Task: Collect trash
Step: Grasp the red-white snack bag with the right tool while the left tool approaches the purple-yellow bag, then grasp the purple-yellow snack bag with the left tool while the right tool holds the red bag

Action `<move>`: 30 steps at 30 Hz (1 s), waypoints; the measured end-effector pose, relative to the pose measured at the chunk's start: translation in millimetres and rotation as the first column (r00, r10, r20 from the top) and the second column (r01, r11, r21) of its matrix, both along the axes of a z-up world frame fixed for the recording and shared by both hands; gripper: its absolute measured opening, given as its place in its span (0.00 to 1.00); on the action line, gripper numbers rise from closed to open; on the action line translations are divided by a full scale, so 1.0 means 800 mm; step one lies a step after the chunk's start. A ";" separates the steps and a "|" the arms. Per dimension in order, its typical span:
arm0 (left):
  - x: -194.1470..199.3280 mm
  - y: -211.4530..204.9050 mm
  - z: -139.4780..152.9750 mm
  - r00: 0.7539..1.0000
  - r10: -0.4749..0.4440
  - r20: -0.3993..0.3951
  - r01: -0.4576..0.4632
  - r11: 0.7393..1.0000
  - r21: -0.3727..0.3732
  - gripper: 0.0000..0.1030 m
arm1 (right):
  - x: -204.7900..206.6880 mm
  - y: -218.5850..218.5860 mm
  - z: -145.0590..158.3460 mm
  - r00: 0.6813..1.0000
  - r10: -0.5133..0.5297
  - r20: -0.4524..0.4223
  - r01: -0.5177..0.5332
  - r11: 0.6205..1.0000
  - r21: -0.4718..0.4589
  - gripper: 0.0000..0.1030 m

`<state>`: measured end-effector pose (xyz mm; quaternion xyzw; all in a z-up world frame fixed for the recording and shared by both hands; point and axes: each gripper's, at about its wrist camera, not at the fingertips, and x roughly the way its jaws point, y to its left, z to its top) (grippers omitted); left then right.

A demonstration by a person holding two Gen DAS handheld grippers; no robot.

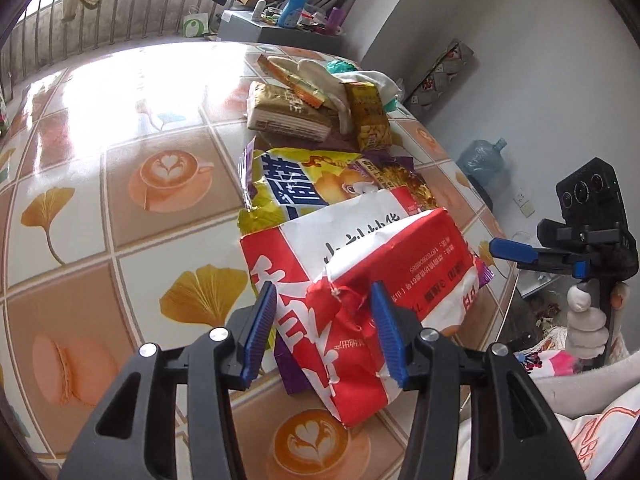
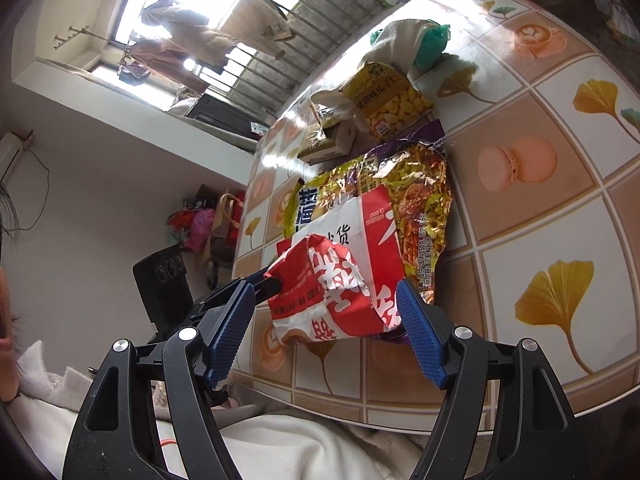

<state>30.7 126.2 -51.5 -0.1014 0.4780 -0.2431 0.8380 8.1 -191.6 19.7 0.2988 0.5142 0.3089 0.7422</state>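
Red/white bag (image 1: 360, 280) is lying at near table (image 1: 120, 200) edge, directly ahead of L gripper (image 1: 324, 332); L jaws are standing apart, straddling bag's crumpled near corner, not closed on it; R gripper (image 2: 326, 334) is also gaping, bag (image 2: 340, 280) ahead betw. its pads; R seen in L view is sitting off to bag's right, apart; L judged nearer. Bag's long axis is running away from L gripper toward the yellow snack wrapper (image 1: 304, 184) it is overlapping. Print: large white Chinese chars, "200°C" legible in R view; the phone-no. line is too small to read reliably.
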 end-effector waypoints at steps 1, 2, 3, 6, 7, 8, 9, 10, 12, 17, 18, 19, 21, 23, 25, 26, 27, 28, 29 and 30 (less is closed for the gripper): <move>0.001 0.003 -0.002 1.000 0.005 -0.008 -0.006 1.000 -0.018 0.46 | 0.000 0.001 -0.002 1.000 0.004 -0.009 -0.004 1.000 0.001 0.68; 0.001 0.005 -0.004 1.000 0.009 -0.014 -0.009 0.999 -0.031 0.46 | 0.000 0.004 -0.006 1.000 0.011 -0.019 -0.011 1.000 -0.005 0.68; 0.001 0.007 -0.006 1.000 0.009 -0.016 -0.010 0.999 -0.042 0.46 | 0.000 0.007 -0.009 0.999 0.016 -0.029 -0.016 1.000 -0.014 0.68; 0.000 0.011 -0.008 1.000 0.007 -0.011 -0.008 0.997 -0.072 0.46 | 0.000 0.017 -0.021 0.998 0.031 -0.055 -0.033 0.999 -0.038 0.68; -0.001 0.011 -0.009 1.000 0.003 -0.007 -0.003 0.997 -0.077 0.46 | 0.001 0.019 -0.025 0.997 0.031 -0.067 -0.034 0.999 -0.037 0.68; -0.001 0.011 -0.009 1.000 -0.002 -0.002 0.002 0.997 -0.079 0.46 | 0.001 0.020 -0.029 0.996 0.032 -0.079 -0.035 0.999 -0.031 0.68; -0.002 0.013 -0.010 1.000 -0.005 0.001 0.005 0.997 -0.083 0.46 | 0.001 0.022 -0.032 0.996 0.026 -0.085 -0.029 0.999 -0.037 0.68; -0.002 0.014 -0.011 1.000 -0.007 0.001 0.007 0.996 -0.090 0.46 | 0.002 0.023 -0.036 0.995 0.027 -0.099 -0.030 0.999 -0.031 0.68; -0.001 0.015 -0.012 1.000 -0.014 0.001 0.014 0.995 -0.096 0.46 | 0.001 0.025 -0.039 0.993 0.025 -0.113 -0.026 1.000 -0.006 0.67; -0.002 0.013 -0.011 1.000 -0.023 0.001 0.023 0.996 -0.086 0.45 | 0.000 0.031 -0.039 0.994 0.024 -0.110 -0.019 0.999 0.049 0.66; -0.002 0.012 -0.011 1.000 -0.026 0.004 0.026 0.996 -0.084 0.45 | 0.000 0.034 -0.041 0.993 0.019 -0.112 -0.013 0.998 0.055 0.64; -0.003 0.012 -0.010 1.000 -0.027 0.006 0.028 0.996 -0.081 0.45 | 0.000 0.037 -0.044 0.993 0.011 -0.115 -0.005 0.998 0.057 0.61; -0.003 0.011 -0.010 1.000 -0.028 0.008 0.028 0.997 -0.077 0.45 | 0.001 0.043 -0.049 0.993 -0.019 -0.114 0.026 0.998 0.063 0.47; -0.003 0.011 -0.009 1.000 -0.022 0.007 0.022 0.997 -0.075 0.44 | 0.003 0.045 -0.053 0.992 -0.048 -0.118 0.059 0.994 0.094 0.37; -0.002 0.013 -0.006 1.000 -0.012 0.002 0.012 0.996 -0.084 0.44 | 0.003 0.041 -0.052 0.993 -0.053 -0.106 0.067 0.989 0.131 0.30; -0.003 0.016 -0.004 1.000 -0.008 0.004 0.008 0.995 -0.095 0.44 | 0.002 0.038 -0.050 0.994 -0.054 -0.098 0.068 0.986 0.150 0.28; -0.004 0.019 0.000 1.000 -0.004 0.010 0.005 0.995 -0.104 0.44 | 0.001 0.033 -0.047 0.995 -0.053 -0.088 0.067 0.984 0.166 0.27; -0.005 0.023 0.004 1.000 -0.001 0.017 0.003 0.993 -0.117 0.44 | 0.000 0.028 -0.043 0.995 -0.057 -0.080 0.071 0.981 0.178 0.27; -0.005 0.027 0.007 1.000 -0.001 0.020 0.004 0.990 -0.140 0.46 | 0.000 0.023 -0.041 0.996 -0.055 -0.077 0.069 0.977 0.200 0.25; -0.005 0.030 0.009 1.000 -0.009 0.014 0.011 0.984 -0.177 0.46 | -0.001 0.018 -0.038 0.996 -0.051 -0.075 0.066 0.972 0.225 0.24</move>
